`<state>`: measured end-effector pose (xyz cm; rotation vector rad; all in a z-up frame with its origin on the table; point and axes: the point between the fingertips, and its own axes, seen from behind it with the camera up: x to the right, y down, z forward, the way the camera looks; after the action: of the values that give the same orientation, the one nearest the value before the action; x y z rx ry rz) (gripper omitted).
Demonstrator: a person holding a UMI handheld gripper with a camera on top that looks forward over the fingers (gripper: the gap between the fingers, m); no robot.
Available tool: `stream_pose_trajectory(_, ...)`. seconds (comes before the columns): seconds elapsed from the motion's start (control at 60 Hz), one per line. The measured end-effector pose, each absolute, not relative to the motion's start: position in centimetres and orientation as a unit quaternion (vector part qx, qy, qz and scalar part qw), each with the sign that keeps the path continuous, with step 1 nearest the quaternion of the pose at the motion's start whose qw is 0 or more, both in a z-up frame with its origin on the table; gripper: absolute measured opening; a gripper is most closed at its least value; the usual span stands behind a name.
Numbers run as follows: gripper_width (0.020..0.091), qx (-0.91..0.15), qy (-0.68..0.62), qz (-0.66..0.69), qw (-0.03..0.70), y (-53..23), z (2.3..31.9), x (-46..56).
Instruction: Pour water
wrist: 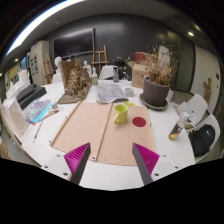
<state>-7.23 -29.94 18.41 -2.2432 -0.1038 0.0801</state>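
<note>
A yellow-green cup (pixel 120 113) stands on a light wooden board (pixel 95 130) in the middle of the white table (pixel 110 172), beyond my fingers. A small red round lid or coaster (pixel 139 122) lies on the board just right of the cup. My gripper (pixel 113 158) hovers above the board's near edge, open, with nothing between its magenta pads (pixel 76 155). The cup is well ahead of the fingertips and slightly right of centre.
A potted dried plant (pixel 157 88) stands behind the cup to the right. Papers (pixel 112 92) and a glass vase (pixel 75 78) sit at the back. A white device (pixel 27 100) and pens lie left; a bottle-like item (pixel 177 127) and dark object (pixel 201 138) lie right.
</note>
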Motion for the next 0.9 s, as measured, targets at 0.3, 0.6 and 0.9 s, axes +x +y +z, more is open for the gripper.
stream_pose_trajectory(0.3,0.0856,-0.893,0.008,-0.003,0.450,-28.6,15.2,5.8)
stream_pose_trajectory(0.6,0.0860,-0.867,0.034,-0.053,0.494,-22.9,10.3,23.7)
stream_pose_trajectory(0.9,0.0840,-0.858,0.016,-0.006,0.514,-13.2,6.1,28.9)
